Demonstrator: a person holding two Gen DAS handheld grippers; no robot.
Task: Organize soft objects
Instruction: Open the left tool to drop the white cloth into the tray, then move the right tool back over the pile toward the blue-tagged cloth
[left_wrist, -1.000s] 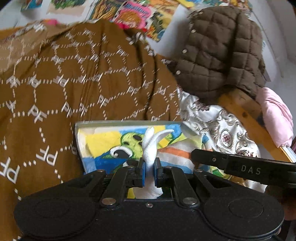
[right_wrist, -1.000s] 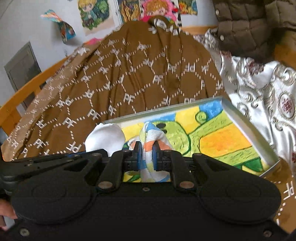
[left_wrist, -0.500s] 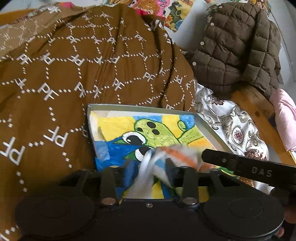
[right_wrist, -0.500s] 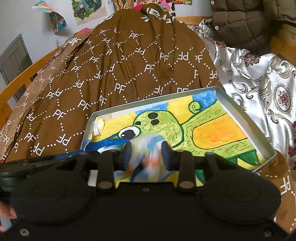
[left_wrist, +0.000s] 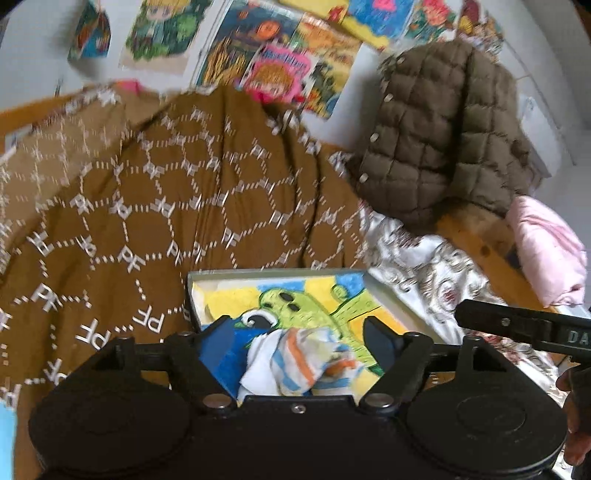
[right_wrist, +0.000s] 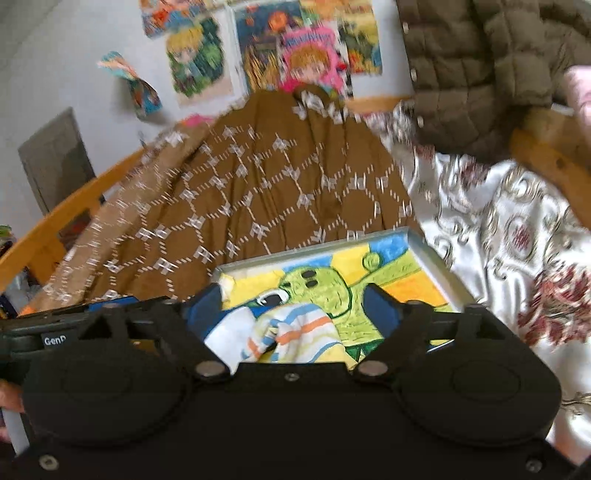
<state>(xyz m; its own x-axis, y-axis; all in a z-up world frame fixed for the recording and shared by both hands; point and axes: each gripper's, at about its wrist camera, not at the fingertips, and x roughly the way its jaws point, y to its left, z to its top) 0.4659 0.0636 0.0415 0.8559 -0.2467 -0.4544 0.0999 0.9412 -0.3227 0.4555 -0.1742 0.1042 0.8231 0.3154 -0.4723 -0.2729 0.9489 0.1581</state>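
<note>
left gripper (left_wrist: 300, 334) jaws spread | right gripper (right_wrist: 291, 308) jaws spread | striped cloth (left_wrist: 295, 360) lying loose in tray (left_wrist: 388, 291)

A striped cloth (left_wrist: 295, 360) is seen lying crumpled in a shallow grey tray (left_wrist: 280, 274), at the near end. The cloth is white with orange, blue and yellow stripes, and is bunched into loose folds rather than laid flat. In the right wrist view the same cloth (right_wrist: 284, 334) is shown with a plain white part at its left side. The tray (right_wrist: 430, 254) is lined with a drawing of a green figure, partly covered by the cloth.
</note>
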